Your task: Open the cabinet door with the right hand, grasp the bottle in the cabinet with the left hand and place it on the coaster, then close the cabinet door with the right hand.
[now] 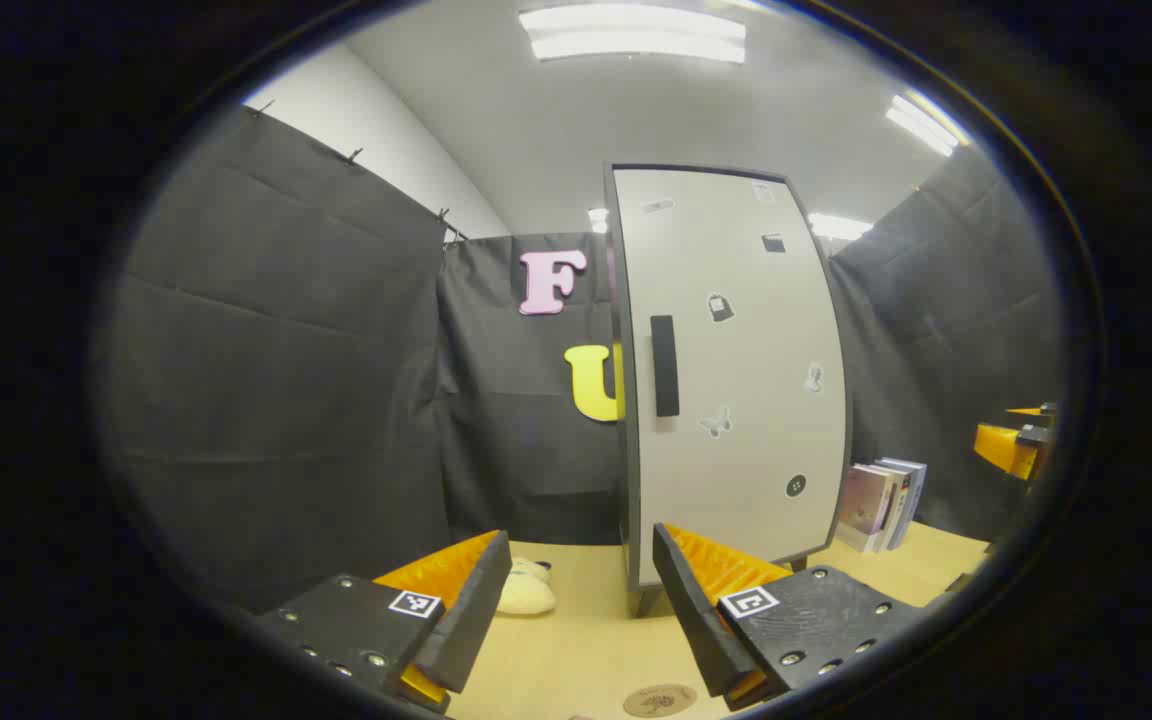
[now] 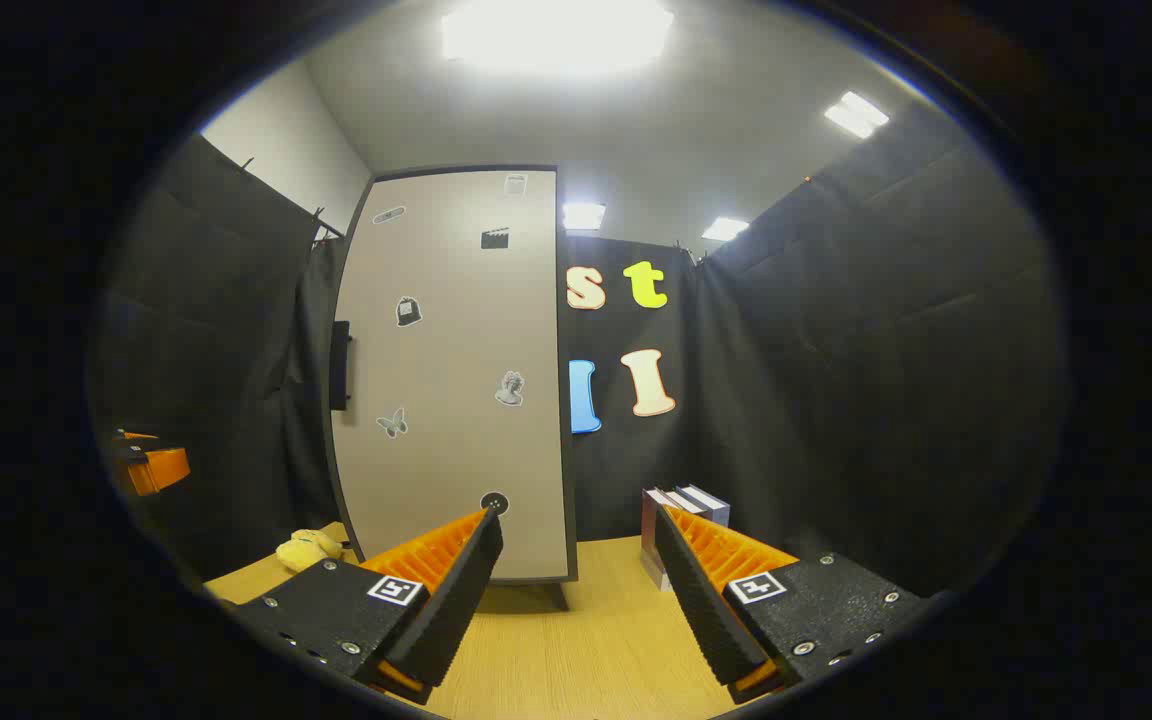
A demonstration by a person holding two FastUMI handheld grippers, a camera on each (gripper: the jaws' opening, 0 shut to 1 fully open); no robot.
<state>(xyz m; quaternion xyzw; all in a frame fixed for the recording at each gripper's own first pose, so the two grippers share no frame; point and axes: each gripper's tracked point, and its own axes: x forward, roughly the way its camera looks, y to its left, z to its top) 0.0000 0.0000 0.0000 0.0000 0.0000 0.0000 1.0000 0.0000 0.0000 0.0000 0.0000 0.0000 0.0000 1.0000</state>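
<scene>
1. Left gripper (image 1: 581, 600): fingers spread wide apart, nothing between them, held above the wooden bench (image 1: 576, 650) and facing the cabinet.
2. Right gripper (image 2: 576, 590): likewise spread wide, holding nothing, raised over the bench (image 2: 576, 660) in front of the cabinet's right half.
3. Cabinet (image 1: 736, 380): tall, pale-fronted with a dark frame, standing upright on short feet at the back of the bench against the black cloth wall.
4. Cabinet door (image 2: 456, 380): shut flush, covering the whole front, dotted with small stickers and a round dark mark low down.
5. Door handle (image 1: 665, 365): dark vertical bar near the door's left edge in the left gripper view; in the right gripper view seen at the door's far left edge (image 2: 340, 365), well apart from the right gripper.
6. Bottle: behind the closed door, so hidden; position inside cannot be told.
7. Coaster (image 1: 659, 700): round, tan, flat on the bench just below and between the left gripper's fingers, at the lower edge of the left gripper view.
8. Soft pale yellow toy (image 1: 526, 590): lying on the bench left of the cabinet's foot; also seen at the bench's left edge in the right gripper view (image 2: 308, 548).
9. Books (image 1: 881, 505): a small upright row on the bench just right of the cabinet; in the right gripper view (image 2: 686, 505) partly behind the right gripper's right finger.
10. Other gripper at the edges: an orange part at the far right of the left gripper view (image 1: 1011, 445), and one at the far left of the right gripper view (image 2: 151, 465).
</scene>
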